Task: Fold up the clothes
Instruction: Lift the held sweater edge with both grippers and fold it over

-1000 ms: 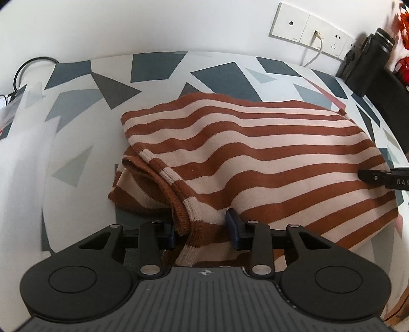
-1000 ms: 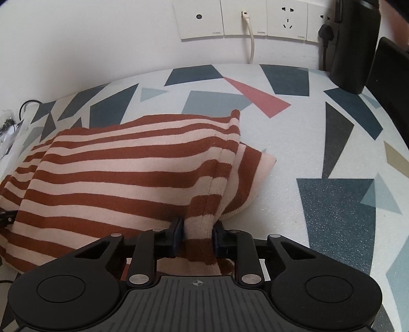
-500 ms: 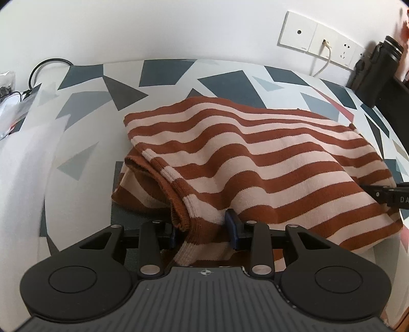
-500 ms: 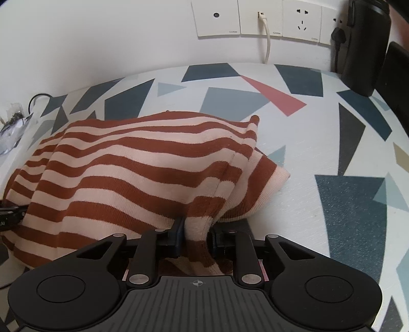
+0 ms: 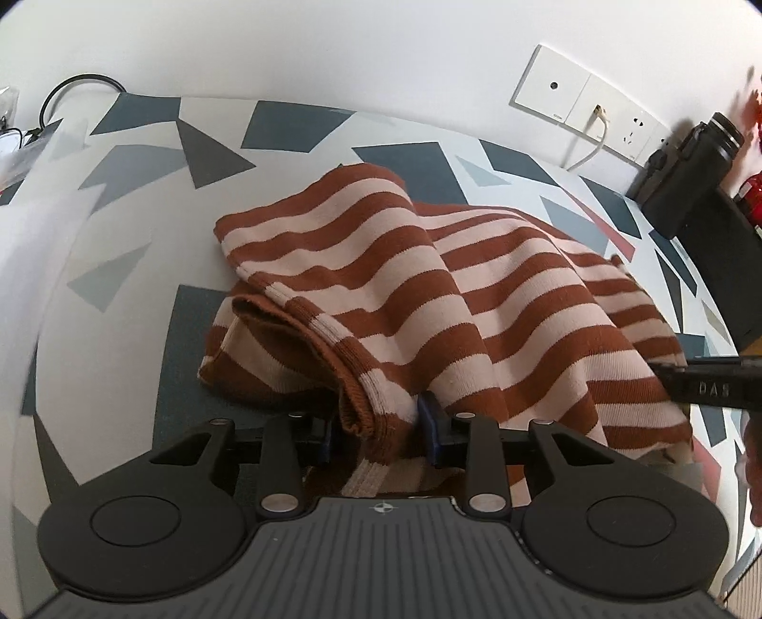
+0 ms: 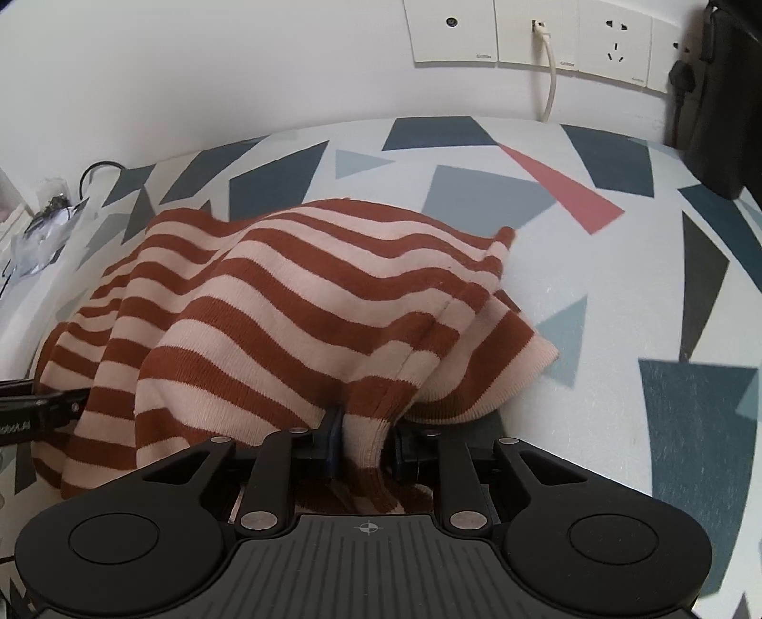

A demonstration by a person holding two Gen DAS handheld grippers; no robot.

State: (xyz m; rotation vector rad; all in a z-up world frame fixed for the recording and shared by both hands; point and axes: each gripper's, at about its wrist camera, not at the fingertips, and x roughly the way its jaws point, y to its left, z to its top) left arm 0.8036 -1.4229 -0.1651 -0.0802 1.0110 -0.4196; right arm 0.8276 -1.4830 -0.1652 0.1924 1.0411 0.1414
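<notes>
Striped knit sweater (image 5: 476, 304) mid-frame on patterned surface (image 5: 143, 157): soft, light, floppy, sags. Left claw (image 5: 381, 426) pinching ribbed hem, right claw (image 6: 364, 440) pinching opposite edge; grip hems, they're thickest

Right gripper body (image 5: 709, 388), seen in the left wrist view: white letters "DAS" are read on the black housing at the right edge; the rest is cut off.
Left gripper body (image 6: 19, 419), seen in the right wrist view: a partial print ending in "obot.AI" is read at the left edge; the first letters are hidden.
Wall socket plates (image 6: 528, 33): small grey brand marks are noted on the lower edges; too small to be read.
</notes>
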